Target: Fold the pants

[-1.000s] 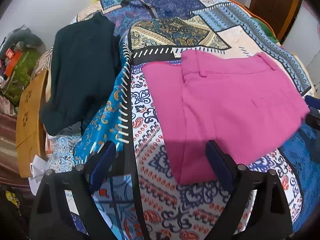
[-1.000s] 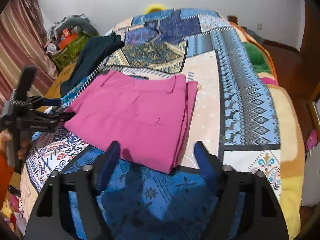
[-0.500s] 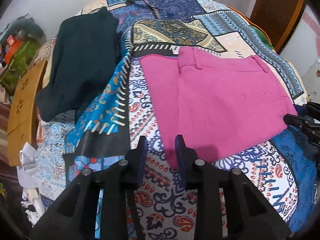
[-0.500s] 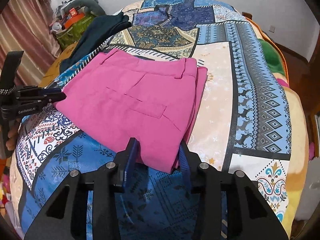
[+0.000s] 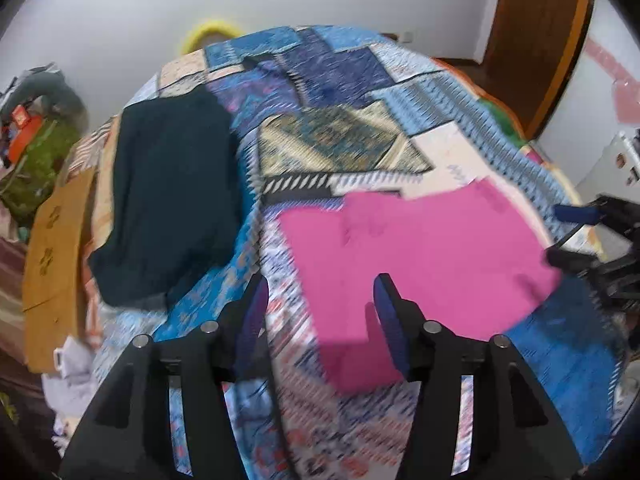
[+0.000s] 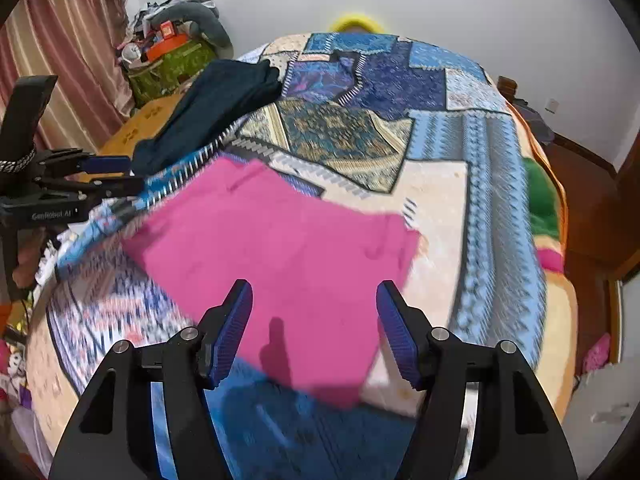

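The pink pants point(image 5: 420, 256) lie folded flat on the patchwork bedspread point(image 5: 332, 148); they also show in the right wrist view point(image 6: 280, 256). My left gripper point(image 5: 322, 316) is open and empty, raised above the pants' near left corner. My right gripper point(image 6: 314, 328) is open and empty, raised above the pants' near edge. Each gripper shows at the edge of the other's view, the right one point(image 5: 580, 236) and the left one point(image 6: 92, 174). Both views are motion-blurred.
A dark teal garment point(image 5: 172, 204) lies on the bed's left side, also in the right wrist view point(image 6: 216, 112). A wooden board point(image 5: 52, 268) stands beside the bed. Clutter point(image 6: 168, 52) is piled by the curtain. A wooden door point(image 5: 536, 36) is at the far right.
Both grippers were open, narrowed to nearly shut half a second ago, and are open again. Both have lifted and pulled back from the pants, so the views now show more of the room.
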Action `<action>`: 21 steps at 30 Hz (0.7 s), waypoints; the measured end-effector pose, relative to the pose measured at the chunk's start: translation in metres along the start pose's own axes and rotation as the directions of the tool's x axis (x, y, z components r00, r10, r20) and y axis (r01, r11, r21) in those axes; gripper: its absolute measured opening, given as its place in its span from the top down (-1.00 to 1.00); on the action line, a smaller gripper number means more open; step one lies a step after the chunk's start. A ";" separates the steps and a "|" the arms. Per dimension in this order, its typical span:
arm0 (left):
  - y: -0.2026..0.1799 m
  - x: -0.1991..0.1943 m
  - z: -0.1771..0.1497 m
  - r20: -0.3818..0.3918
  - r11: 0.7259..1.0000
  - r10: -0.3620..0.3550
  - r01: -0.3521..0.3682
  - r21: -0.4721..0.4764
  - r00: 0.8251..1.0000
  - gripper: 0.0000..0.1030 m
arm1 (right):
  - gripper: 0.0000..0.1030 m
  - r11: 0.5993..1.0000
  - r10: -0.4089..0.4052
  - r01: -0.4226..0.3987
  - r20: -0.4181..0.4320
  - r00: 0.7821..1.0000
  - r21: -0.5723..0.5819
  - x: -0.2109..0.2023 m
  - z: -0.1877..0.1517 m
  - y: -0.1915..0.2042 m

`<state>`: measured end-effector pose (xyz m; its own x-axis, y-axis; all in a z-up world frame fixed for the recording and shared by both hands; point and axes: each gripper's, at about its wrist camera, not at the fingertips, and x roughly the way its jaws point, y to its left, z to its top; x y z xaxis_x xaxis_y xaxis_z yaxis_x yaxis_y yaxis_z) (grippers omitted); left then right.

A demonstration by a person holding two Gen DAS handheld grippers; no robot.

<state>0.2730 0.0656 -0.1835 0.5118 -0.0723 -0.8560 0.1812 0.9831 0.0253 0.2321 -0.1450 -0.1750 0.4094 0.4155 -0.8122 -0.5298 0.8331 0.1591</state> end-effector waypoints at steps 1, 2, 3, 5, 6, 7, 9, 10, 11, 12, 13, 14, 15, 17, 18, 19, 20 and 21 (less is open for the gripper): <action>-0.003 0.003 0.004 -0.001 1.000 -0.015 0.015 0.002 1.000 -0.06 | -0.17 1.000 0.009 -0.009 0.001 1.000 0.004 0.005 0.005 0.001; -0.007 0.007 0.009 -0.005 0.999 -0.036 0.036 0.006 0.999 -0.06 | -0.17 1.000 0.019 -0.019 -0.001 1.000 0.009 0.012 0.010 0.003; -0.011 0.013 0.012 -0.012 0.998 -0.056 0.056 0.014 0.998 -0.06 | -0.17 1.000 0.029 -0.029 -0.008 1.000 0.013 0.019 0.013 0.004; -0.022 0.028 0.017 -0.029 0.994 -0.101 0.102 0.039 0.994 -0.06 | -0.17 0.998 0.055 -0.054 -0.038 0.998 0.026 0.036 0.017 0.005; -0.026 0.035 0.017 -0.045 0.992 -0.120 0.122 0.044 0.992 -0.06 | -0.17 0.997 0.071 -0.069 -0.057 0.996 0.032 0.043 0.018 0.005; -0.030 0.043 0.017 -0.067 0.990 -0.129 0.132 0.048 0.989 -0.06 | -0.17 0.996 0.086 -0.083 -0.081 0.993 0.039 0.051 0.018 0.005; -0.037 0.057 0.016 -0.108 0.988 -0.135 0.141 0.055 0.985 -0.06 | -0.17 0.994 0.101 -0.096 -0.134 0.986 0.048 0.064 0.014 0.005; -0.039 0.065 0.013 -0.131 0.988 -0.132 0.140 0.061 0.983 -0.06 | -0.18 0.994 0.106 -0.100 -0.150 0.983 0.045 0.070 0.010 0.005; -0.040 0.075 0.009 -0.162 0.989 -0.121 0.133 0.066 0.979 -0.06 | -0.20 0.994 0.109 -0.104 -0.146 0.983 0.040 0.070 0.007 0.005; -0.040 0.080 0.005 -0.182 0.989 -0.120 0.134 0.065 0.976 -0.08 | -0.21 0.994 0.111 -0.108 -0.142 0.984 0.033 0.067 0.005 0.004; -0.038 0.082 0.003 -0.190 0.989 -0.125 0.139 0.059 0.974 -0.09 | -0.22 0.993 0.114 -0.111 -0.147 0.983 0.026 0.065 0.002 0.004; -0.035 0.080 0.002 -0.188 0.988 -0.137 0.149 0.048 0.972 -0.11 | -0.22 0.993 0.115 -0.114 -0.152 0.982 0.017 0.062 -0.001 0.004; -0.032 0.078 0.002 -0.184 0.987 -0.143 0.154 0.047 0.972 -0.11 | -0.22 0.993 0.114 -0.114 -0.153 0.982 0.010 0.058 -0.005 0.004; -0.029 0.072 -0.001 -0.172 0.987 -0.131 0.144 0.066 0.976 -0.17 | -0.24 0.995 0.102 -0.103 -0.158 0.982 -0.003 0.051 -0.010 0.001; -0.028 0.070 -0.002 -0.168 0.988 -0.119 0.133 0.075 0.979 -0.18 | -0.24 0.996 0.089 -0.092 -0.160 0.983 -0.009 0.047 -0.012 -0.001; -0.026 0.066 -0.005 -0.161 0.989 -0.105 0.119 0.084 0.981 -0.18 | -0.24 0.997 0.077 -0.080 -0.160 0.984 -0.011 0.043 -0.014 -0.004; -0.023 0.062 -0.007 -0.153 0.991 -0.092 0.106 0.086 0.984 -0.19 | -0.24 0.997 0.072 -0.073 -0.156 0.985 -0.002 0.038 -0.016 -0.008; -0.020 0.060 -0.008 -0.148 0.992 -0.085 0.098 0.084 0.985 -0.19 | -0.24 0.998 0.071 -0.070 -0.150 0.986 0.012 0.034 -0.017 -0.013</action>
<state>0.2938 0.0429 -0.2396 0.3649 -0.1301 -0.9219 0.3003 0.9537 -0.0157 0.2400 -0.1476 -0.2147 0.2547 0.4136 -0.8741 -0.5478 0.8066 0.2221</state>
